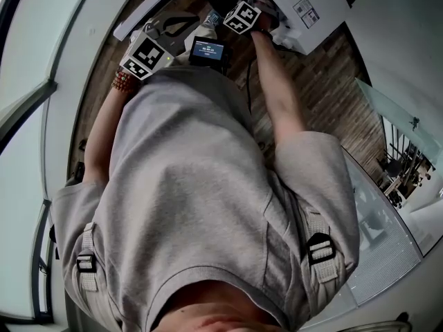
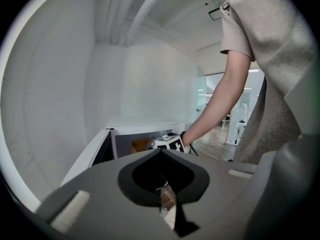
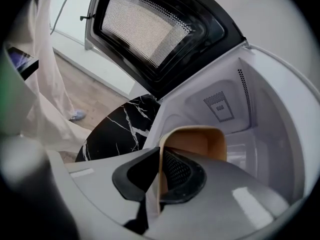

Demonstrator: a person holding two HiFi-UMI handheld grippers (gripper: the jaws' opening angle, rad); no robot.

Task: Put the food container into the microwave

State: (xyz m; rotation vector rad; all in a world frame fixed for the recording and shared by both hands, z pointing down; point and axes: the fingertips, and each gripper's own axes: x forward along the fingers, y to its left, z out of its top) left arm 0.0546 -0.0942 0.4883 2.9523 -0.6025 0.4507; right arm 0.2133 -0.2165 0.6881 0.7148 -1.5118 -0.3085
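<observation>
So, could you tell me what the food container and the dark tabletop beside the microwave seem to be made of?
Food container: probably kraft paperboard or moulded fibre; it is plain tan and matte, with a thin wall. Tabletop: black marble or a marble-look surface, fairly smooth; white veins run across it, though real stone cannot be confirmed.

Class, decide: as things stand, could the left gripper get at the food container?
Probably not easily: the microwave door is open, but the right gripper clamps the food container at the opening, crowding the way in.
</observation>
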